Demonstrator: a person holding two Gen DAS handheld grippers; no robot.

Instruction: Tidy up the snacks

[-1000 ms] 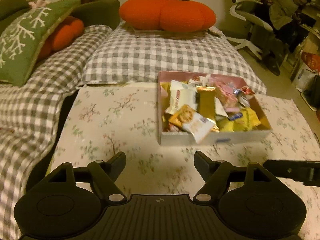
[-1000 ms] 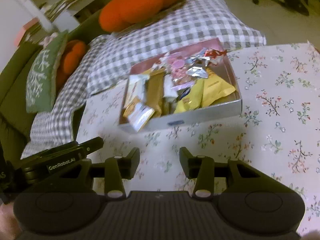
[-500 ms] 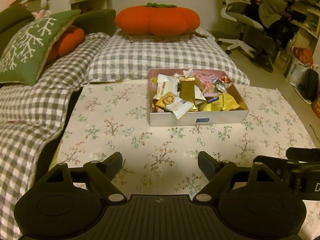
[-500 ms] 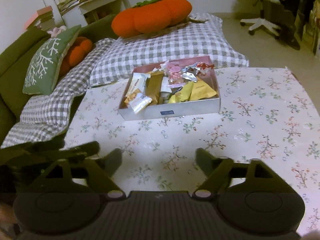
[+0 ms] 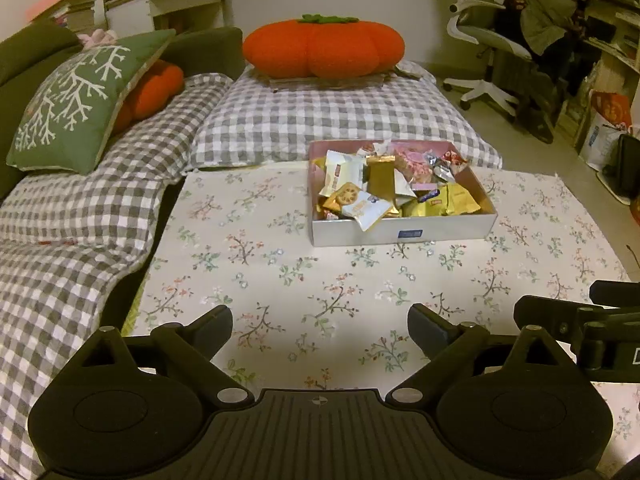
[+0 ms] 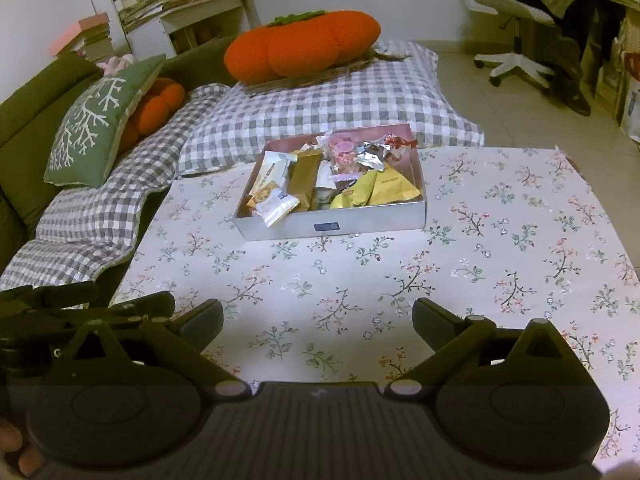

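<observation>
Up close, the left gripper (image 5: pixel 320 330) hung above the floral tablecloth (image 5: pixel 280 280) with its two black fingers spread wide and nothing between them. Beside it, the right gripper (image 6: pixel 318 320) was likewise spread wide and empty over the same cloth. From the left wrist view, part of the right gripper's black frame showed at the lower right edge; from the right wrist view, the left gripper's frame showed at the lower left.

Well ahead of both grippers, a shallow grey box (image 5: pixel 400 234) with a pink inside sat on the cloth near its far edge. It was heaped with snacks (image 5: pixel 384 188): a white packet (image 5: pixel 340 172) at the back left, a gold packet (image 5: pixel 381 176) upright in the middle, yellow packets (image 5: pixel 444 202) on the right, pink and silver wrappers (image 5: pixel 424 164) at the back. One white and orange packet (image 5: pixel 370 210) leaned over the box's front wall.

Beyond the box lay a grey checked cushion (image 5: pixel 332 116) with an orange pumpkin pillow (image 5: pixel 324 50) on top. To the left, a green pillow (image 5: pixel 76 100) with a white branch pattern leaned on a dark green sofa (image 5: pixel 28 48). At the far right stood a white office chair (image 5: pixel 480 32)
</observation>
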